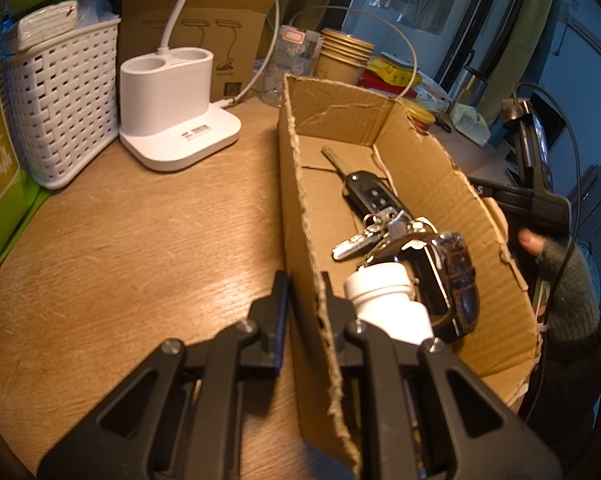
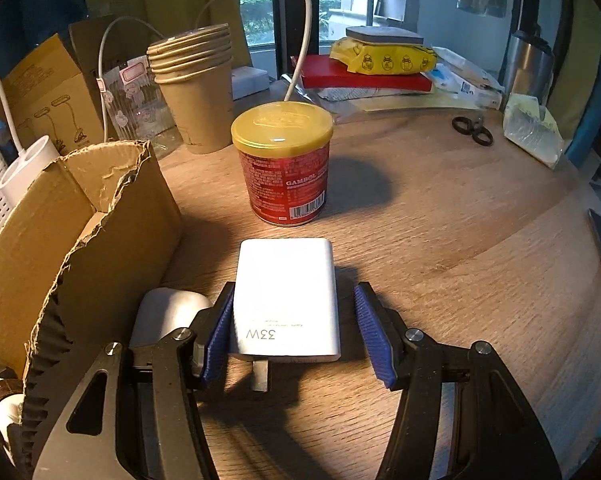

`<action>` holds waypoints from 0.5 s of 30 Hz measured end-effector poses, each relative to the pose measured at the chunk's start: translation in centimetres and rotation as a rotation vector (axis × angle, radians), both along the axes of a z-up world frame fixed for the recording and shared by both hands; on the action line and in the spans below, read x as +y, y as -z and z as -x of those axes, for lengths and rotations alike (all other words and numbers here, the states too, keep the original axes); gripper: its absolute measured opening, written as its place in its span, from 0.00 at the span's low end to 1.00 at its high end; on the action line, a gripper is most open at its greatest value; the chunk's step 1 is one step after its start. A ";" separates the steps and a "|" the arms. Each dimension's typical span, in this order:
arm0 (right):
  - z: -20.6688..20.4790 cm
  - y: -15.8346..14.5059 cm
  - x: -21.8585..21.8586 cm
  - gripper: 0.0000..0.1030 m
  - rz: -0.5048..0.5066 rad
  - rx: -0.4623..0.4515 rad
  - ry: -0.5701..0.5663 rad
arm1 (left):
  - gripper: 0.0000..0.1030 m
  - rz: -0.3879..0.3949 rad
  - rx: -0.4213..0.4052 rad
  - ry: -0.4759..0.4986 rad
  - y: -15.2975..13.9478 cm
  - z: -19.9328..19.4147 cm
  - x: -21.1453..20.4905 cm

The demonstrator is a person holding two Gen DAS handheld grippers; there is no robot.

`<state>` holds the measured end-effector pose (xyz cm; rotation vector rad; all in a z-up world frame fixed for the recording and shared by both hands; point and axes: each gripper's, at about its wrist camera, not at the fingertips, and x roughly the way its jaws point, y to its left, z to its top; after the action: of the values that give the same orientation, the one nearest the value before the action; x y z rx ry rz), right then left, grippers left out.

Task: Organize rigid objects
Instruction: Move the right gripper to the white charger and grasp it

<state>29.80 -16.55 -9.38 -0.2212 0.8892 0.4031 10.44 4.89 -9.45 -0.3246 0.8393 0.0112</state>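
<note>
Currently, step in hand: the white charger (image 2: 286, 298) is being taken up for the cardboard box (image 2: 80, 216); judged from the layout, it is one of the rigid things not yet stowed.
Right tool (image 2: 294, 334): jaws part-open and straddling the charger; the left blue pad (image 2: 218, 340) lies against the charger's left side, while the right blue pad (image 2: 374, 336) stands clear of it with bare wood showing between, so no grip yet.
Charger's place: flat on the tabletop (image 2: 460, 240), just right of the box, its prongs pointing toward the camera, the red can with the yellow lid (image 2: 284, 160) just beyond it.
Left tool (image 1: 304, 316): closed onto the torn near-left wall of the box (image 1: 300, 216), one jaw outside and one inside, steadying it.
Already in the box: a car key with its key bunch (image 1: 374, 208), a leather-strapped watch (image 1: 456, 276) and a white bottle (image 1: 386, 300), all toward the near end.
Free room: the far half of the box floor looks bare around the key blade.
Beside the charger: a rounded white object (image 2: 164, 312) lies between it and the box wall; what it is cannot be told.
Next move calls for: closing the right pad squarely onto the charger's side, then lifting high enough to clear the ragged box edge on the left.
Risk: a grip taken low near the prongs could let the smooth body tip.
</note>
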 end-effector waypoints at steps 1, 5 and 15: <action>0.0 0.0 0.1 0.55 0.008 -0.003 0.000 | 0.14 0.000 0.000 0.000 0.0 0.0 0.0; 0.2 0.1 0.5 0.48 0.029 -0.014 -0.011 | 0.14 0.000 0.001 0.000 0.0 0.0 0.0; 1.4 -0.7 0.3 0.47 -0.013 -0.050 -0.023 | 0.14 0.000 0.000 0.000 0.0 0.0 0.0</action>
<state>28.38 -16.28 -8.66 -0.2289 0.8353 0.4233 10.45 4.89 -9.45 -0.3242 0.8396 0.0110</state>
